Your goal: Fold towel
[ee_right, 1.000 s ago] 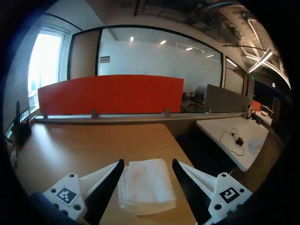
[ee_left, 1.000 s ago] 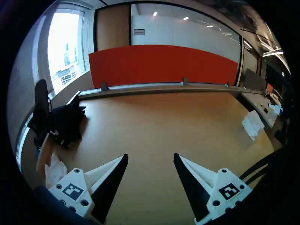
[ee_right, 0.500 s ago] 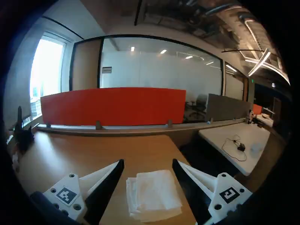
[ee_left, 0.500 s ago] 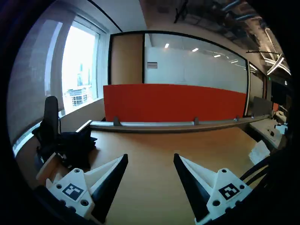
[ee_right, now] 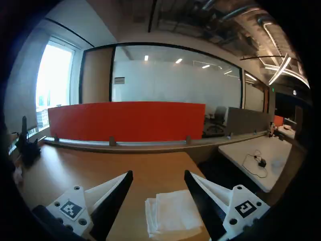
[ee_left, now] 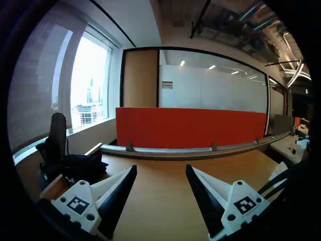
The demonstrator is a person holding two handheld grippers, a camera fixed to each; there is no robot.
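- Left gripper view, far left: tall bright window (ee_left: 90, 100), with a black high-backed office chair (ee_left: 56, 134) in front of it.
- Just right of the chair: crumpled black bag (ee_left: 86, 168), lying on the light brown wooden desk (ee_left: 160, 213) near its left edge.
- Centre: left gripper (ee_left: 161, 166), white fingers with black inner faces, spread wide, gripping nothing, bare desk in the gap.
- Behind, along the far edge of the desk: long orange-red divider panel (ee_left: 188, 128), upright, with a frosted glass wall (ee_left: 212, 90) beyond it.
- Right gripper view, left half: same wooden desk, same orange-red divider panel across the back.
- Centre: right gripper (ee_right: 158, 172), likewise wide open, pinching nothing.
- Low in that gap, nearer the right finger: folded white cloth towel (ee_right: 174, 213), flat on the desk in a neat stack of layers, close to the desk's right edge. Not clamped; whether brushing the right finger, impossible to tell.
- Right: white neighbouring table (ee_right: 277, 154), well apart across a dark aisle, with a thin black cable (ee_right: 261, 162) lying on it.
- Behind that table: grey partition screen (ee_right: 244, 120), upright.
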